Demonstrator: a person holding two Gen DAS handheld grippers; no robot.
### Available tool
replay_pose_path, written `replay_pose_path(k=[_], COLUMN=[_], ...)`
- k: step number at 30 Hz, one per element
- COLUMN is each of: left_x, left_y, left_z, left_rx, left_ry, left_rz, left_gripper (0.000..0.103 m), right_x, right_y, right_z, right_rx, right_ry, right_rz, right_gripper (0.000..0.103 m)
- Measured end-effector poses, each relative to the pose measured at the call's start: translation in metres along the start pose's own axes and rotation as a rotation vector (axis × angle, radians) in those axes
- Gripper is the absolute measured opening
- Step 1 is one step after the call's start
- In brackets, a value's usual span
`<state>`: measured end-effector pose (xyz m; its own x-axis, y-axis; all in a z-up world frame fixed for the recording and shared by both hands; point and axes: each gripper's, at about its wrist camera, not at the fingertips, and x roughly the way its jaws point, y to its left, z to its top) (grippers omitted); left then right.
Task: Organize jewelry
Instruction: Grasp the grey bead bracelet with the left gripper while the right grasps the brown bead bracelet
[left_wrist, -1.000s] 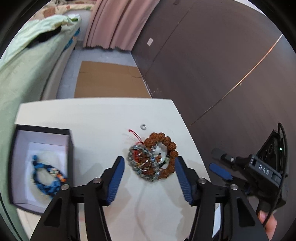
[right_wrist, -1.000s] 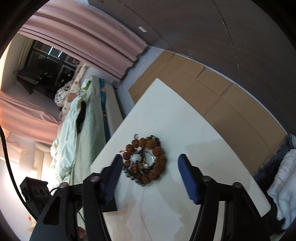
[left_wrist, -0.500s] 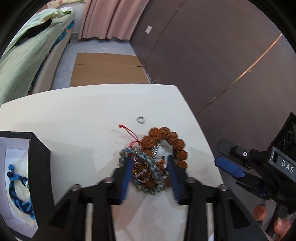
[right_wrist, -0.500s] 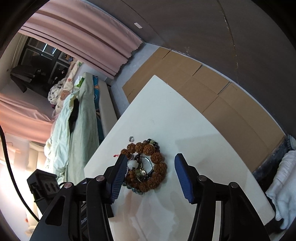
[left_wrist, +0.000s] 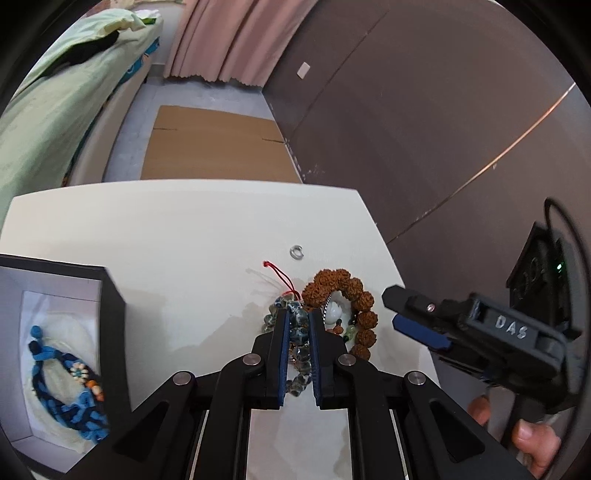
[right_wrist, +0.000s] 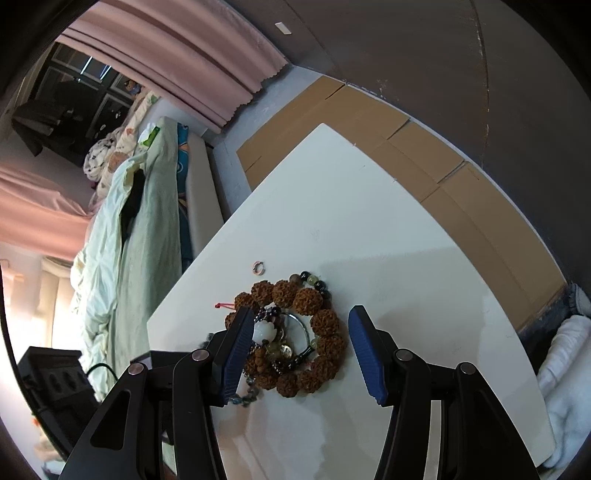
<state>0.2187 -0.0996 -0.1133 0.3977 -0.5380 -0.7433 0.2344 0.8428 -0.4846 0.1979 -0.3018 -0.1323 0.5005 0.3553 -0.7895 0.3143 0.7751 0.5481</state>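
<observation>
Crowding blue-grey bead bracelet (left_wrist: 297, 334): brown bead bracelet (left_wrist: 343, 291)

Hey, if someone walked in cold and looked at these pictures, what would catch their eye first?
First the tangled heap of bracelets on the white table, with the left gripper shut on a grey-blue beaded bracelet in it and the right gripper open over the brown beads. Then the black box at left, holding a blue braided bracelet.

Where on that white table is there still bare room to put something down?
The table is bare along its far side, beyond the small ring, and in the stretch between the black box and the bracelet pile. It is crowded at the pile, where the left gripper and right gripper meet.
</observation>
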Motion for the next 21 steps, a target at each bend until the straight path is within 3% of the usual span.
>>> replay_pose_path(k=[18, 21], left_x=[-0.037, -0.045], left_y=[0.022, 0.025], left_z=[0.011, 0.013], left_rx=[-0.069, -0.078], left_ry=[-0.072, -0.087], left_rz=[-0.059, -0.068], left_gripper=[0.010, 0.010], right_x=[0.015, 0.023], right_y=[0.009, 0.015], right_z=[0.003, 0.004], right_rx=[-0.103, -0.134], right_ry=[0.006, 0.017], right_rz=[-0.162, -0.187], right_gripper=[0.055, 0.051])
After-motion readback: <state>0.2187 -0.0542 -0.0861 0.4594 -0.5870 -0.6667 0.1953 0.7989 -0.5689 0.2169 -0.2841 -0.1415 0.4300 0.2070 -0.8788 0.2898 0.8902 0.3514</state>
